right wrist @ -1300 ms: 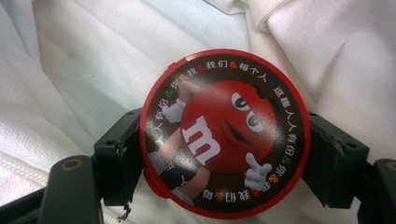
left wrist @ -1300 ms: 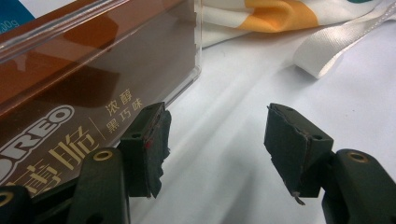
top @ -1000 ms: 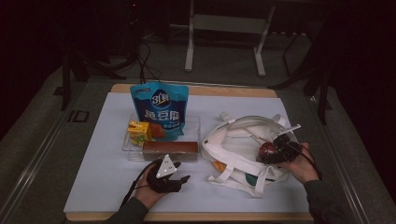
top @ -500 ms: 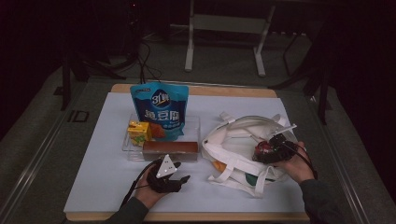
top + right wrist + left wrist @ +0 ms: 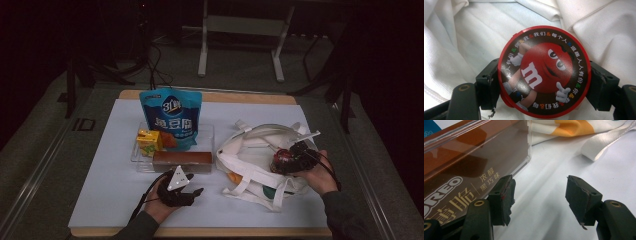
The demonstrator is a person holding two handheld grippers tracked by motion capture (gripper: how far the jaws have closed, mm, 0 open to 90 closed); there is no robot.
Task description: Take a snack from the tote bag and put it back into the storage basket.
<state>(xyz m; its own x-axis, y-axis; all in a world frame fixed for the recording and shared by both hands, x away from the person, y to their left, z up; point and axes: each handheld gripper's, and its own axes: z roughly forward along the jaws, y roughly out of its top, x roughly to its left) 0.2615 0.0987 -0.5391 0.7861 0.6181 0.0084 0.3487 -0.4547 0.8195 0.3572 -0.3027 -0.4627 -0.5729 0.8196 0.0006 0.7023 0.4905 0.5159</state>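
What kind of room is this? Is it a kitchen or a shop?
Probably neither: it looks like a dim workshop or lab set up for recording. A white-topped table holds snacks and a cloth bag, with cables and metal stand legs on the floor behind.

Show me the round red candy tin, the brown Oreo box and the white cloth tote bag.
Round red candy tin [image 5: 544, 72], right gripper view, lid centre.
Brown Oreo box [image 5: 182, 159], high view, top face.
White cloth tote bag [image 5: 250, 150], high view, left side fabric.

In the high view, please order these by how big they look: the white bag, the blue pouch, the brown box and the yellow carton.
1. White bag, largest.
2. Blue pouch.
3. Brown box.
4. Yellow carton, smallest.
The pouch stands upright, while the box lies flat and shows its long side, so that gap is less sure.
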